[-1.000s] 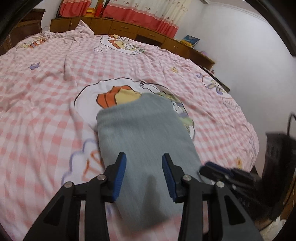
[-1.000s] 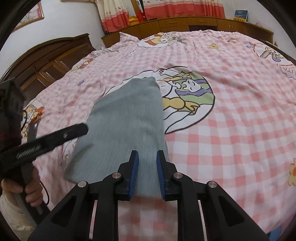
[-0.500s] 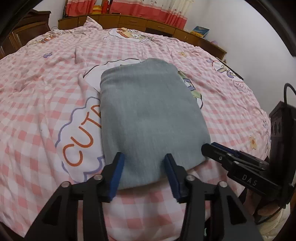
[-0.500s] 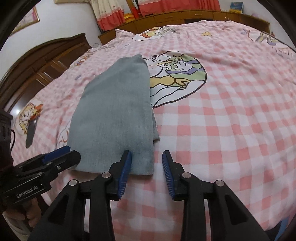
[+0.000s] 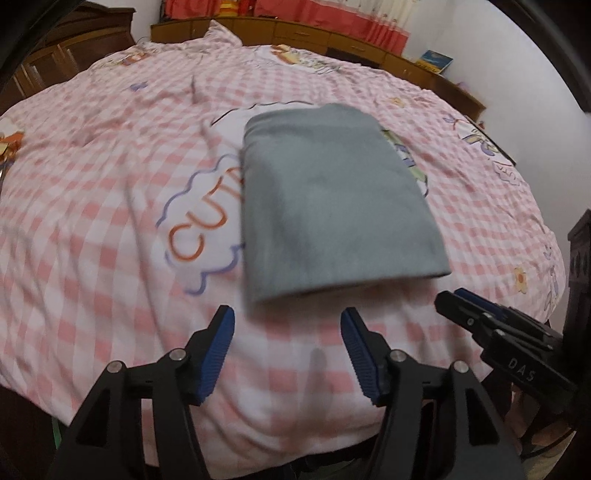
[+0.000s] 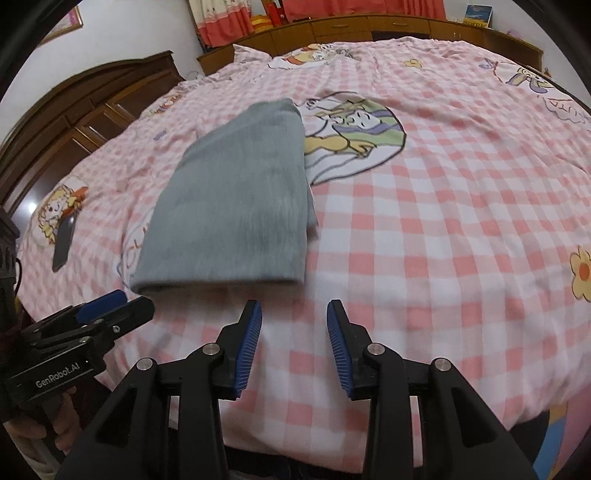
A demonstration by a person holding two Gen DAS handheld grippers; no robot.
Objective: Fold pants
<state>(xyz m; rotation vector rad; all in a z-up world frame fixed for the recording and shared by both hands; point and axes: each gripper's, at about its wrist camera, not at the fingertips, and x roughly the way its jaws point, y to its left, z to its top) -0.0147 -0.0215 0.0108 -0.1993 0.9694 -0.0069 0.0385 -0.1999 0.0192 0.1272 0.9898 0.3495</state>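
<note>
The gray pants (image 5: 332, 206) lay folded flat on the pink checked bed (image 5: 92, 229), and the left gripper (image 5: 287, 334) and right gripper (image 6: 294, 326), both empty and opening, sat just short of them, so backing away gently seemed best.

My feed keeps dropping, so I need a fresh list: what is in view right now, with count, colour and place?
pants: one, grey, folded flat on the bed
bedsheet: one, pink and white check with cartoon prints, covers the bed
phone: one, dark, on the sheet at the far left
cabinets: brown wood, along the far wall
curtains: red and cream, above the cabinets
book: one, blue, on the cabinets
left gripper: black, blue pads, opening, empty
right gripper: same, opening, empty
</note>
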